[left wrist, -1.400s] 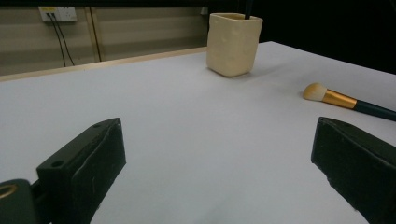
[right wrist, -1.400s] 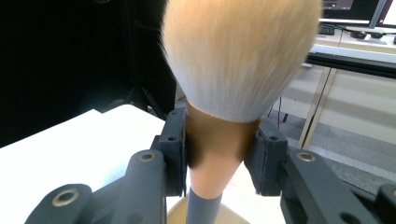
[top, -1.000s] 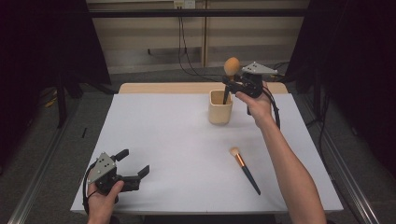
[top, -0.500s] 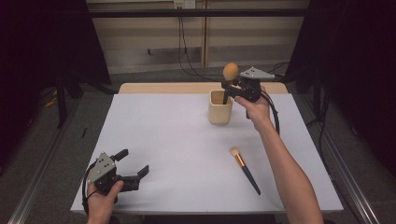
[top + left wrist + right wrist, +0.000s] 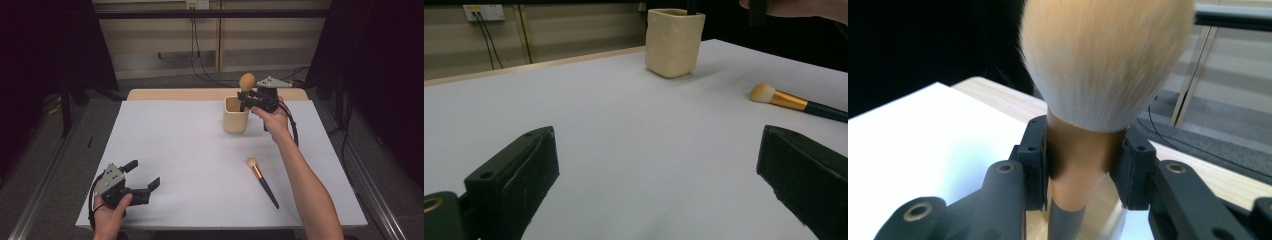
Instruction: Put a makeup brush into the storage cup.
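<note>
A cream cup [image 5: 235,116] [image 5: 673,42] stands at the back of the white table [image 5: 190,150]. Over its right rim my right gripper [image 5: 245,100] [image 5: 1080,167] is shut on a big makeup brush [image 5: 246,81] [image 5: 1098,75], bristles up, its copper neck pinched between the jaws and its handle pointing down into the cup. A second, slimmer brush [image 5: 261,181] [image 5: 796,102] with a gold ferrule and dark handle lies flat on the table nearer to me. My left gripper [image 5: 142,179] [image 5: 659,200] rests low at the front left, open, nothing between its jaws.
Past the table's wooden back edge [image 5: 175,94] cables hang down a pale wall. Dark curtains stand at both sides. A metal rail [image 5: 45,190] runs along the floor on the left.
My right gripper has sunk with the big brush, bringing its handle down into the cup. The left gripper has stayed put.
</note>
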`<state>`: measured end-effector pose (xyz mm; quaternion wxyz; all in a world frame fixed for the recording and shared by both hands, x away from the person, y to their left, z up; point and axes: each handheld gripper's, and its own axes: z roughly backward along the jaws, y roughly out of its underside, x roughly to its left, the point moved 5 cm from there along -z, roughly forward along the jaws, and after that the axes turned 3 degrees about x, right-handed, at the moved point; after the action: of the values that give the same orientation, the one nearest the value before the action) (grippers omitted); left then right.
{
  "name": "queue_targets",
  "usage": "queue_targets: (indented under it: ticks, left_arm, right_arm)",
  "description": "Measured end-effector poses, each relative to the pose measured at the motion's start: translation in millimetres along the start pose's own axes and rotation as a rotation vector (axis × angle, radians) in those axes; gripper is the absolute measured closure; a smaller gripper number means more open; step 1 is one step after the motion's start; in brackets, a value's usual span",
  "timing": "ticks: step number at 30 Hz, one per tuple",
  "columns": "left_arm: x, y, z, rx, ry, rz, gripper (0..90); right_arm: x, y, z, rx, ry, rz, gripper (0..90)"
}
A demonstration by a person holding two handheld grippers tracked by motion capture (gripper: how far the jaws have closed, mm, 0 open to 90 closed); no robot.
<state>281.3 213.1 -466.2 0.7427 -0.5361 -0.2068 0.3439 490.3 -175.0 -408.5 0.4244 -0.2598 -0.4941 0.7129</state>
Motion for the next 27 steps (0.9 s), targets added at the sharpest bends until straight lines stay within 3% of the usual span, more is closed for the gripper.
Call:
queue_targets:
  ticks: [13,15,17,25,27]
  left_arm:
    - [-0.7,-0.3,0.3,-0.004,0.004,-0.003,3.1]
    - [-0.2,-0.2,0.5,-0.003,0.003,-0.003,3.1]
    - [-0.2,-0.3,0.5,-0.004,0.003,-0.003,3.2]
    - [-0.4,-0.1,0.1,-0.002,0.004,-0.003,3.1]
    - [-0.4,-0.1,0.0,-0.002,0.004,-0.002,3.1]
  right_arm:
    - [2.0,11.1,-5.4,0.038,-0.014,-0.024,62.5]
    - [2.7,12.5,-6.3,0.044,-0.019,-0.05,59.9]
    - [2.4,12.8,-6.1,0.042,-0.023,-0.074,53.8]
    - [-4.4,21.6,-2.8,0.044,0.005,-0.103,10.9]
    - [-5.8,22.4,-0.8,0.034,0.012,-0.102,7.4]
